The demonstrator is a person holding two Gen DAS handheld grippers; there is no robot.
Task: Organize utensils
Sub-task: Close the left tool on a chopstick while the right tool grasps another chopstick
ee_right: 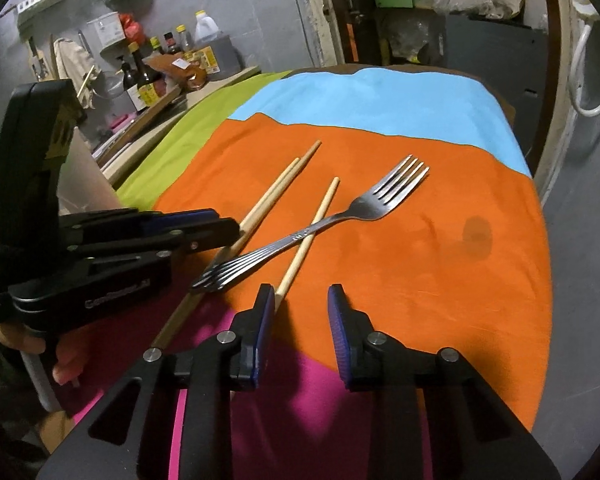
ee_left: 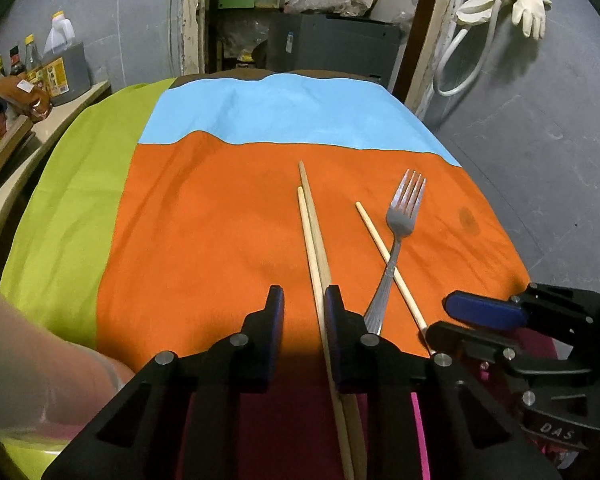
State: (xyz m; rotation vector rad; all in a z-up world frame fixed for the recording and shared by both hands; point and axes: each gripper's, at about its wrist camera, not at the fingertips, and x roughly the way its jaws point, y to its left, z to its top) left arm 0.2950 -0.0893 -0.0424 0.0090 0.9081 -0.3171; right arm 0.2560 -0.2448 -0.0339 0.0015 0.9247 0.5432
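A pair of wooden chopsticks (ee_left: 312, 232) (ee_right: 276, 188) lies side by side on the orange cloth (ee_left: 200, 220). My left gripper (ee_left: 302, 300) (ee_right: 230, 226) straddles them low over the cloth. They lie against its right finger (ee_left: 334, 312), with a gap to the left finger, so it is open. A single chopstick (ee_left: 376, 236) (ee_right: 320, 216) lies to the right, and a steel fork (ee_left: 400, 220) (ee_right: 380, 200) lies across it. My right gripper (ee_right: 300, 304) (ee_left: 452, 320) is open at that chopstick's near end, which sits by its left finger (ee_right: 264, 312).
The table's cloth has green, blue, orange and magenta patches, with a dark stain (ee_left: 466, 216) (ee_right: 478, 234) to the right of the fork. A counter with bottles (ee_left: 20, 80) (ee_right: 148, 76) runs along the left. The table's right edge drops to grey floor. A bare arm (ee_left: 20, 360) is at the lower left.
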